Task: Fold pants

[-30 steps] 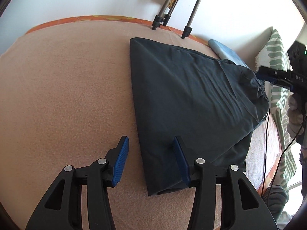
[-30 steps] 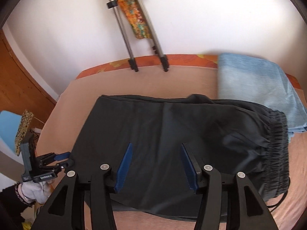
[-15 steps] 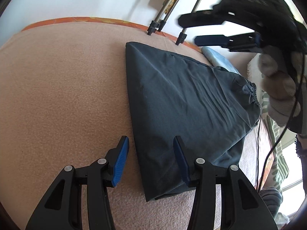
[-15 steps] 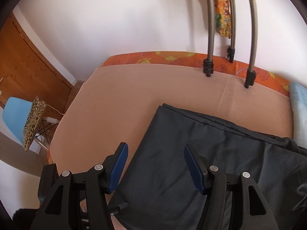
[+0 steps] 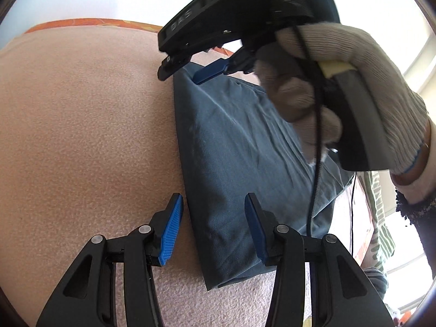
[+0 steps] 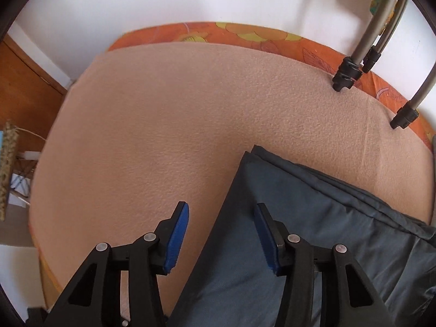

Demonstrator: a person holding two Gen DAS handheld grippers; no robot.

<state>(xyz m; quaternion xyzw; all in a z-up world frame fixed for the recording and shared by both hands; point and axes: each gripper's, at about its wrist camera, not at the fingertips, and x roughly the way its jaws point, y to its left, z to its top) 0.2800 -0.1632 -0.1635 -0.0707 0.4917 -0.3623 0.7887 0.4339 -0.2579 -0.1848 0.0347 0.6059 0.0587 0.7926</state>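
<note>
Two tripod legs (image 6: 348,75) beside pants (image 6: 313,218) (rt gripper (image 5: 188,72) above).

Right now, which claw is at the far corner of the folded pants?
The right claw, seen from the left wrist view above the pants' far corner; the left claw straddles the near edge.

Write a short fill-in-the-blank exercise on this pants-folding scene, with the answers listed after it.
1. The folded pants are dark ____ in colour.
2. The pants lie on a ____-coloured blanket.
3. Both the left claw and the right claw straddle the pants' folded edge with their jaws ____.
4. The hand gripping the right claw wears a knitted ____.

Missing words: blue; peach; open; glove
</note>
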